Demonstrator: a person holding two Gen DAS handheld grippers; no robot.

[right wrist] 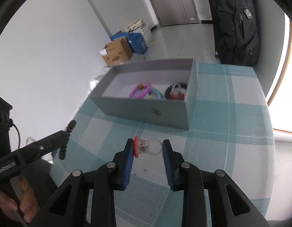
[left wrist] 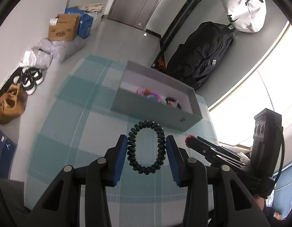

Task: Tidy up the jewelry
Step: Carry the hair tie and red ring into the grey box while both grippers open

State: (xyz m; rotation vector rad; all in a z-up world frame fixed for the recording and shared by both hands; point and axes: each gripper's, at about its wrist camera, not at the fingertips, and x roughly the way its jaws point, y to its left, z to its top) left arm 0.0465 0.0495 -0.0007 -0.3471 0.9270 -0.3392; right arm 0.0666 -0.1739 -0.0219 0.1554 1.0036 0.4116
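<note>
the left gripper [left wrist: 147, 147] grips a black spiral hair tie [left wrist: 146, 147]. the right gripper [right wrist: 147, 149] grips a clear ring [right wrist: 148, 147] near the gray box [right wrist: 146, 111].

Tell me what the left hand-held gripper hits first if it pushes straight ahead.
Likely the near wall of the grey box. The left hand-held gripper, gripping a black coil hair tie, points at it across bare tablecloth. Its height is unclear, so it might pass over the rim.
</note>
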